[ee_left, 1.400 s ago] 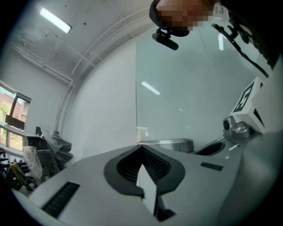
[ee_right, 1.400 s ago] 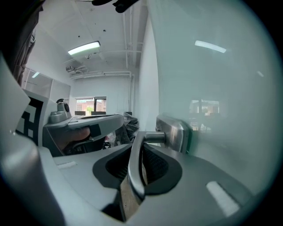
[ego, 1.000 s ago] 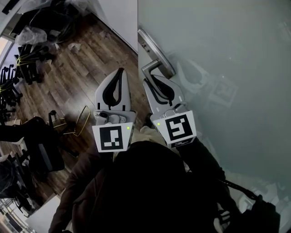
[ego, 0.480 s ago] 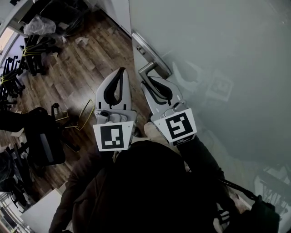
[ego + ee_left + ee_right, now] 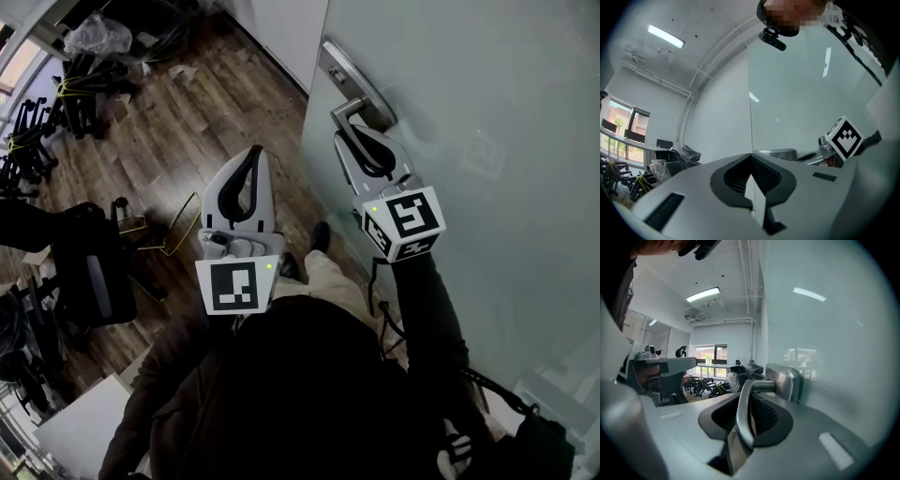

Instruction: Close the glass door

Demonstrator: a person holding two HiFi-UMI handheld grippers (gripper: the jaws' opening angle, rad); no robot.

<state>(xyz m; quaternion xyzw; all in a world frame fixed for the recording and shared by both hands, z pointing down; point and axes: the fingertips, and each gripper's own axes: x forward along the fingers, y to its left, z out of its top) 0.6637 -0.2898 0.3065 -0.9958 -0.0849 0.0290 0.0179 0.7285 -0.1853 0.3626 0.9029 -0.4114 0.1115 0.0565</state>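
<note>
The frosted glass door [image 5: 487, 103] fills the right of the head view. Its metal lever handle [image 5: 356, 108] juts from a steel lock plate [image 5: 349, 75] near the door's edge. My right gripper [image 5: 359, 133] is shut on the lever handle [image 5: 743, 416], which runs between its jaws in the right gripper view, with the lock plate [image 5: 786, 380] just beyond. To the left, over the wooden floor, my left gripper [image 5: 253, 150] hangs shut and holds nothing. In the left gripper view it [image 5: 751, 157] points at the door [image 5: 801, 93] and a white wall.
Stacked office chairs [image 5: 37, 131] and plastic bags [image 5: 98, 33] crowd the far left. A black chair [image 5: 89, 272] and a yellow wire frame [image 5: 169, 234] stand on the wooden floor [image 5: 187, 122]. A white wall [image 5: 281, 28] meets the door's edge. The person's shoe [image 5: 320, 234] is below.
My right gripper has moved right and up in the head view with the handle, and the door's edge has shifted right with it. The left gripper has hardly moved.
</note>
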